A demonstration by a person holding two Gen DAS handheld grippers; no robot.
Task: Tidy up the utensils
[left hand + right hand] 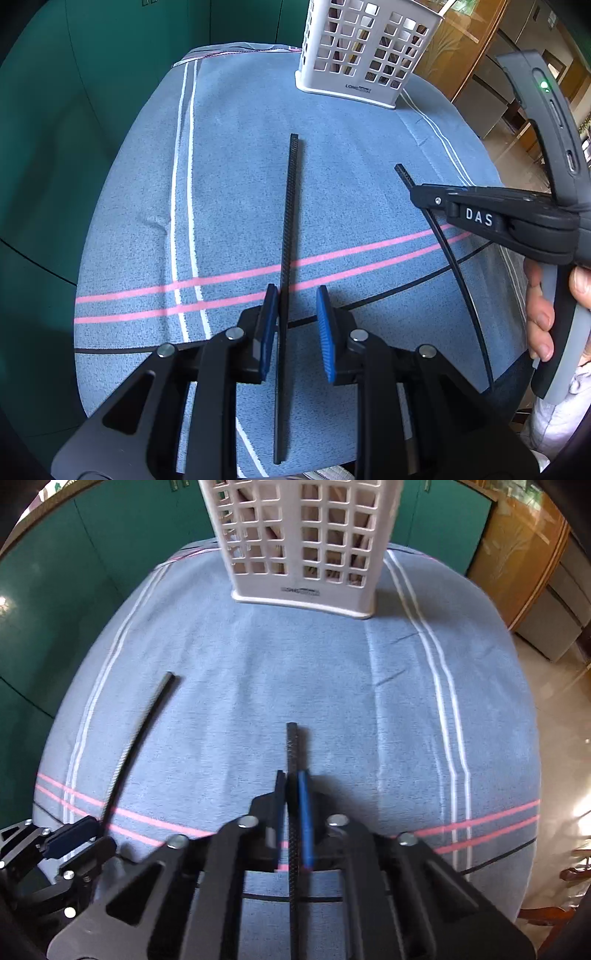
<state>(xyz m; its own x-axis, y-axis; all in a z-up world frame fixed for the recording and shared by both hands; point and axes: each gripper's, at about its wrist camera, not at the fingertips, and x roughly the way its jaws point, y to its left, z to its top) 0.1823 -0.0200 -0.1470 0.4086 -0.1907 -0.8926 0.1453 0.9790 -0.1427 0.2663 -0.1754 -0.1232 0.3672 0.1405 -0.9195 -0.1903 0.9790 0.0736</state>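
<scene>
Two long black chopsticks are in play. In the left wrist view one chopstick (288,258) runs between the blue pads of my left gripper (295,314); the jaws stand apart around it. My right gripper (419,197) is shut on the other chopstick (461,288) at the right. In the right wrist view my right gripper (291,782) is shut on its chopstick (291,753), and the left gripper (98,825) shows at lower left with its chopstick (136,746). A white slotted utensil holder (365,51) stands at the far edge, also in the right wrist view (306,542).
A blue cloth with white, pink and black stripes (240,184) covers the table. Green cabinet doors (92,92) stand behind and to the left. A wooden cabinet (517,554) and floor lie to the right. A hand (543,317) holds the right gripper's handle.
</scene>
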